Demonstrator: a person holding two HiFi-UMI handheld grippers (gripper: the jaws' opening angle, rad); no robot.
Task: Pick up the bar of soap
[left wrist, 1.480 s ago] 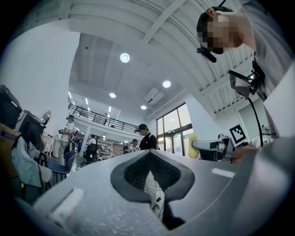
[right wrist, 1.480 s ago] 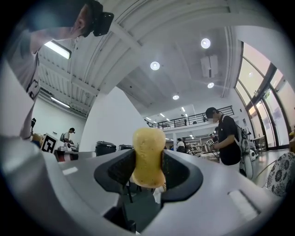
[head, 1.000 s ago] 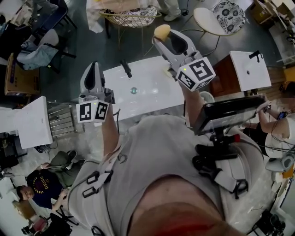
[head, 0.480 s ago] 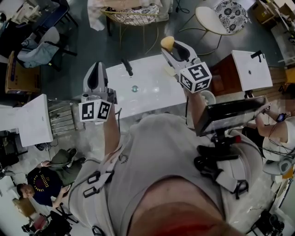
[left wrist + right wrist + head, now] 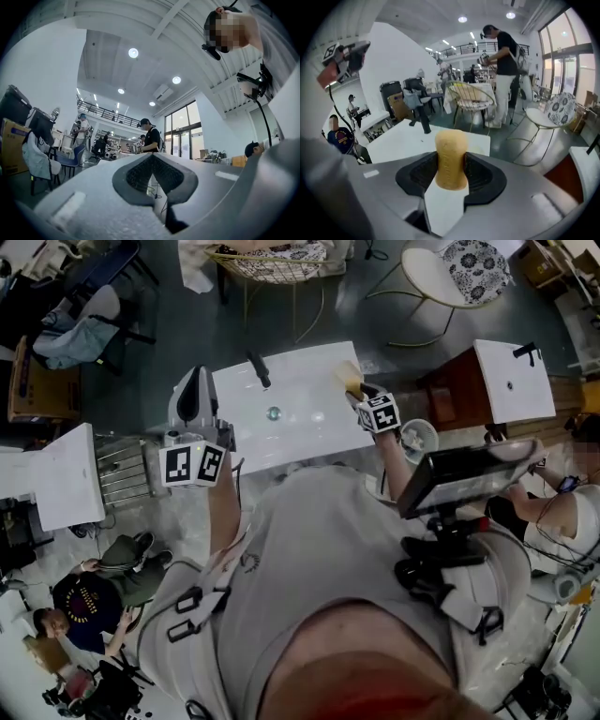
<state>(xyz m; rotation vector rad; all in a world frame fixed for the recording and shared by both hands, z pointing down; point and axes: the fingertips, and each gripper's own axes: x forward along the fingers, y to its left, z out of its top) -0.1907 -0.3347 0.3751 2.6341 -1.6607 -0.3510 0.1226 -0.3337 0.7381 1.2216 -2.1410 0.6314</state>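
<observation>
Soap (image 5: pixel 451 158), a tan-orange bar with rounded ends and a matte, finely ribbed face, stands on end between the dark pads of the right gripper (image 5: pixel 451 169). Both pads press on its flanks, so the jaws sit part-way closed on it. Each pad (image 5: pixel 483 176) is a hollowed black cushion with a woven look, set in smooth grey plastic. Seen from the head view, the bar (image 5: pixel 350 377) is only a small yellowish patch past the right gripper (image 5: pixel 361 392), over the far right corner of the white table (image 5: pixel 291 432). Neither view settles whether it touches the glossy top. That view alone shows the marker cube (image 5: pixel 380 414) riding behind the jaws, a small round fitting (image 5: pixel 273 413) in the tabletop, and the left gripper (image 5: pixel 194 395) held just off the table's left edge. The right gripper view gives the room from the side: a dark upright post (image 5: pixel 424 123) on the table (image 5: pixel 403 138), a gold wire chair (image 5: pixel 471 101) draped in cloth, and a round patterned seat (image 5: pixel 559 110). The left gripper view looks upward at ceiling lights, and the left gripper (image 5: pixel 153 157) has its mesh-textured pads meeting at the tips with nothing between them.
</observation>
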